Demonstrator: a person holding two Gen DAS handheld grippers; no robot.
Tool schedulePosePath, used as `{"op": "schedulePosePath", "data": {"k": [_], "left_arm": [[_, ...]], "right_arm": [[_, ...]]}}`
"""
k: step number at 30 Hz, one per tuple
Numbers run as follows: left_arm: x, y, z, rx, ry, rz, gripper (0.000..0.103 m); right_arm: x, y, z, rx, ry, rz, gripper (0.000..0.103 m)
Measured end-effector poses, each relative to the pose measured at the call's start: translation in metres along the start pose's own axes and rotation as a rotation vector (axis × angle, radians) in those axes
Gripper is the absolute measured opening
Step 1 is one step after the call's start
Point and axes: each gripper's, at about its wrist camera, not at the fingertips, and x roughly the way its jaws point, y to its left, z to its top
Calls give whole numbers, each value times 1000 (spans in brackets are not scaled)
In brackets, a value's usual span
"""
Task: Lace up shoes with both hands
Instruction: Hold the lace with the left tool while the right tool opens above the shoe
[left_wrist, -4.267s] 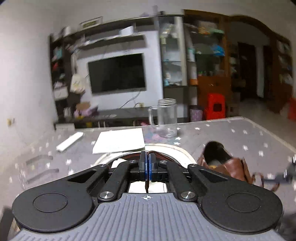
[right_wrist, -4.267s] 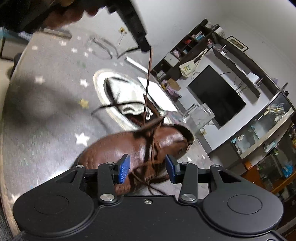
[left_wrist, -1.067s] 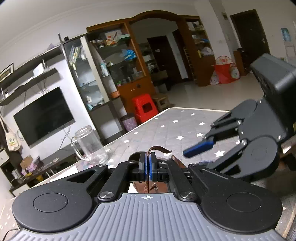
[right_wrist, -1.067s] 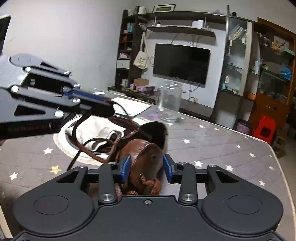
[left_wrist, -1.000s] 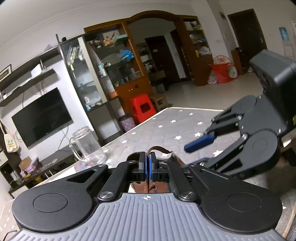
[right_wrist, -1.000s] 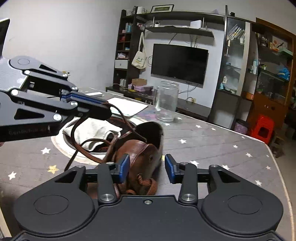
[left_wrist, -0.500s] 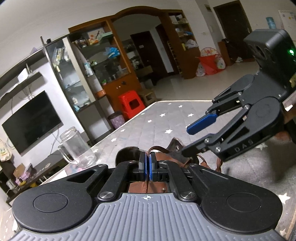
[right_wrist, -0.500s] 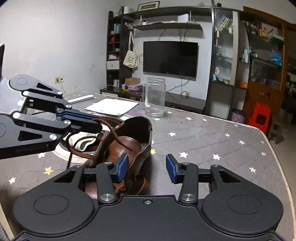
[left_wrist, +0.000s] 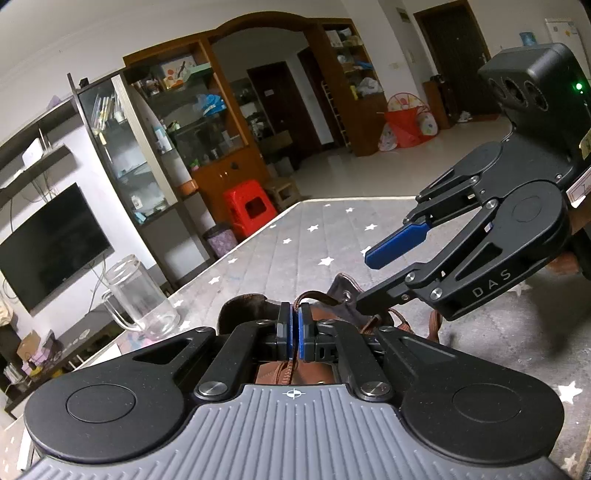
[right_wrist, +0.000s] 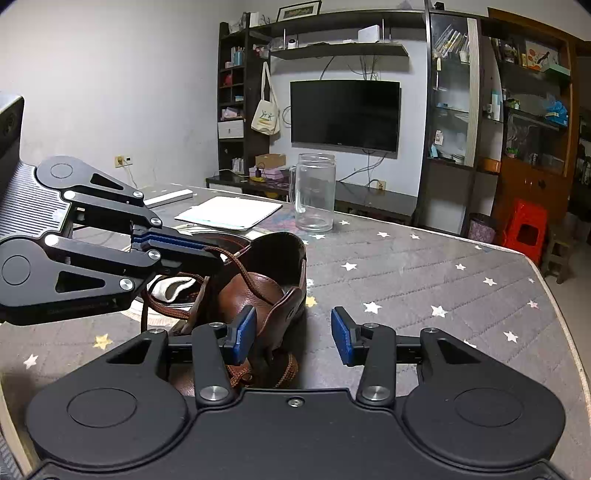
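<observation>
- Shoe first: brown leather lace-up shoe (right_wrist: 255, 291) sits on the grey star-print tablecloth (right_wrist: 424, 280), opening turned toward the far side of the table, right up against the near end of both grippers.
- Left gripper (left_wrist: 294, 328) has its blue pads pressed together, pinching the brown cord shoelace (right_wrist: 236, 264). In the right wrist view the lace runs from those closed tips down across the tongue.
- Right gripper (right_wrist: 293, 334) is wide open with nothing in it. Its left pad is just beside the shoe's side flap, and I can't tell if it's actually touching.
- From the left wrist view the right gripper's lower finger reaches in to the eyelet flap.
- Clear glass mug with a handle (right_wrist: 314, 192) stands further back, well apart from the shoe, with a white sheet of paper (right_wrist: 231, 212) near it.
- White cloth (right_wrist: 173, 288) pokes out behind the shoe, under the left gripper.
</observation>
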Motion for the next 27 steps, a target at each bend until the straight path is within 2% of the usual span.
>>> {"op": "schedulePosePath", "data": {"k": [4,27], "left_arm": [[8,-11,-1,-2,-2,5,3],[11,-12,-5,-32,-25,-27,4]], "right_arm": [[1,2,0,-6,-2,1,47],[-3,-3,-2,-3,-2,12,47]]}}
